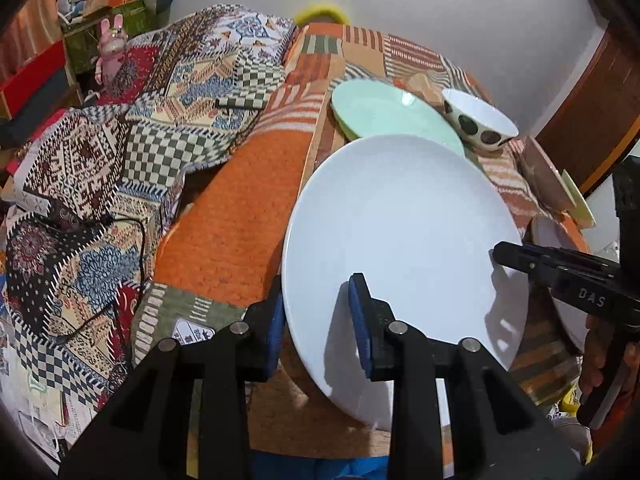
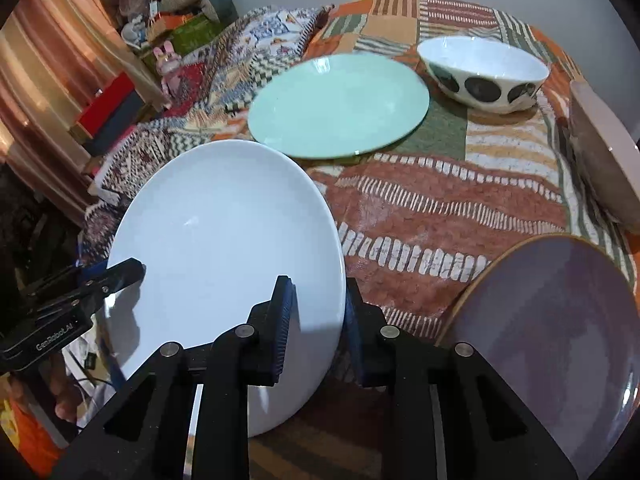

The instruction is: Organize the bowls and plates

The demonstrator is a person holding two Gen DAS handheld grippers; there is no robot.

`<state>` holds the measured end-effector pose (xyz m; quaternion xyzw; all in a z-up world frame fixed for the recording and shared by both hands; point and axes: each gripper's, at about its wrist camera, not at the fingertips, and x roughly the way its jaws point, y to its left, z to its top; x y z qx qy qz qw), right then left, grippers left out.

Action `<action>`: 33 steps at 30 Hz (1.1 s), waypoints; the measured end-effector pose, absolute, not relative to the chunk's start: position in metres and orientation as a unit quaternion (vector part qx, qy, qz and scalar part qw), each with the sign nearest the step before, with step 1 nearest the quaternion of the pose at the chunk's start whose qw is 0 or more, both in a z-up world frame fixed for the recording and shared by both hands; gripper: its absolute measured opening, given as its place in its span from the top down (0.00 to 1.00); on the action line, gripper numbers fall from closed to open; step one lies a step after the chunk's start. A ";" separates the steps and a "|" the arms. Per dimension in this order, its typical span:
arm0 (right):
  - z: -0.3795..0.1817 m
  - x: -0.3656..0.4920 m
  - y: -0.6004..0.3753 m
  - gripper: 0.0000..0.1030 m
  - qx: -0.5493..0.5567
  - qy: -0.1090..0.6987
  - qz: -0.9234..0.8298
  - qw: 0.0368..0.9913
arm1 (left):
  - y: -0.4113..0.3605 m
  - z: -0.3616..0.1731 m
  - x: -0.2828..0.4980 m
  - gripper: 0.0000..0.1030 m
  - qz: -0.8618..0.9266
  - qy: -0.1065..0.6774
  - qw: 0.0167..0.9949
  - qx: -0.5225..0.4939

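A large white plate (image 1: pixel 400 240) is held between both grippers, tilted above the table. My left gripper (image 1: pixel 320 320) is shut on its left rim, one pad on each face. My right gripper (image 2: pixel 320 328) is shut on its right rim; the plate also shows in the right wrist view (image 2: pixel 224 240). A mint green plate (image 2: pixel 340 104) lies flat behind it. A white bowl with dark spots (image 2: pixel 484 72) stands to the green plate's right. A purple-grey plate (image 2: pixel 552 340) lies at the near right.
The table wears an orange patterned cloth (image 2: pixel 440 208). A brown dish (image 2: pixel 604 168) leans at the right edge. A patchwork blanket (image 1: pixel 132 152) covers the seat at left, with a black cable (image 1: pixel 120 240) on it. Cluttered shelves stand at far left.
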<state>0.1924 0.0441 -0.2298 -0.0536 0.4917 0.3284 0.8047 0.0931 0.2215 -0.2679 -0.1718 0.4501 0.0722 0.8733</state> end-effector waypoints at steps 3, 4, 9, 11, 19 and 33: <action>-0.215 0.188 0.038 0.78 -0.047 0.467 0.328 0.820 | 0.218 -0.256 0.093 0.70 0.069 0.438 0.880 -0.170; -0.211 0.188 0.037 0.78 -0.045 0.462 0.328 0.823 | 0.216 -0.250 0.093 0.70 0.065 0.433 0.883 -0.169; -0.190 0.185 0.020 0.78 -0.022 0.436 0.323 0.840 | 0.204 -0.229 0.094 0.70 0.053 0.414 0.894 -0.162; -0.182 0.182 0.011 0.78 -0.016 0.426 0.320 0.846 | 0.195 -0.219 0.095 0.70 0.045 0.407 0.899 -0.157; -0.158 0.178 -0.023 0.78 0.007 0.397 0.302 0.867 | 0.161 -0.188 0.102 0.70 0.025 0.385 0.913 -0.134; -0.148 0.170 -0.109 0.78 0.054 0.371 0.262 0.889 | 0.080 -0.167 0.126 0.70 -0.033 0.393 0.914 -0.096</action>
